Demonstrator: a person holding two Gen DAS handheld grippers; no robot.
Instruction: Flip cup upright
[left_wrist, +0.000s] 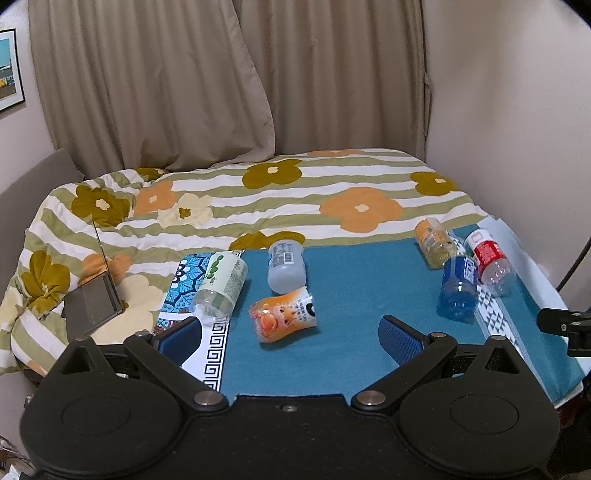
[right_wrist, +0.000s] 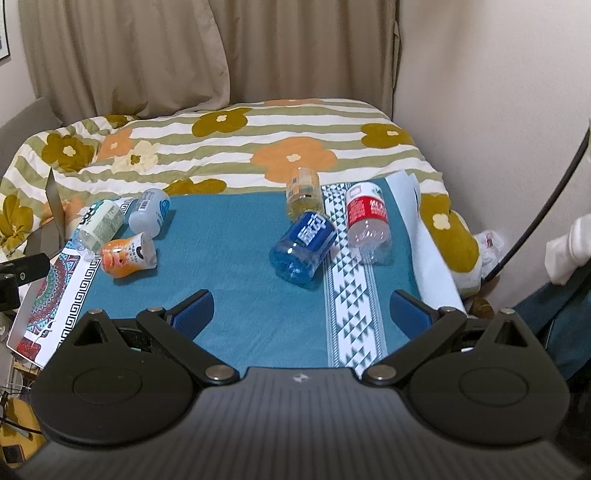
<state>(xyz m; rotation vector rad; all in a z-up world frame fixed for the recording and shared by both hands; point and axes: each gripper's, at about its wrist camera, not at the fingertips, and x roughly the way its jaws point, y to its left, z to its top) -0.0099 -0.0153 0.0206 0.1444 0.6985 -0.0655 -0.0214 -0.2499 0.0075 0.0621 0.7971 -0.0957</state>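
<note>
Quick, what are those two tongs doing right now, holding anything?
Left tongs: open, holding nothing, above the blue cloth.
Right tongs: open, holding nothing, also above the cloth.

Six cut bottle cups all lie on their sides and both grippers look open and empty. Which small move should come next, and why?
Probably ease the left gripper forward and down toward the orange cartoon-printed plastic cup. That cup lies on its side on the teal cloth, almost directly ahead of the open blue pads, nearer than any other cup, with free cloth around it. The right gripper, also open, can wait.
</note>
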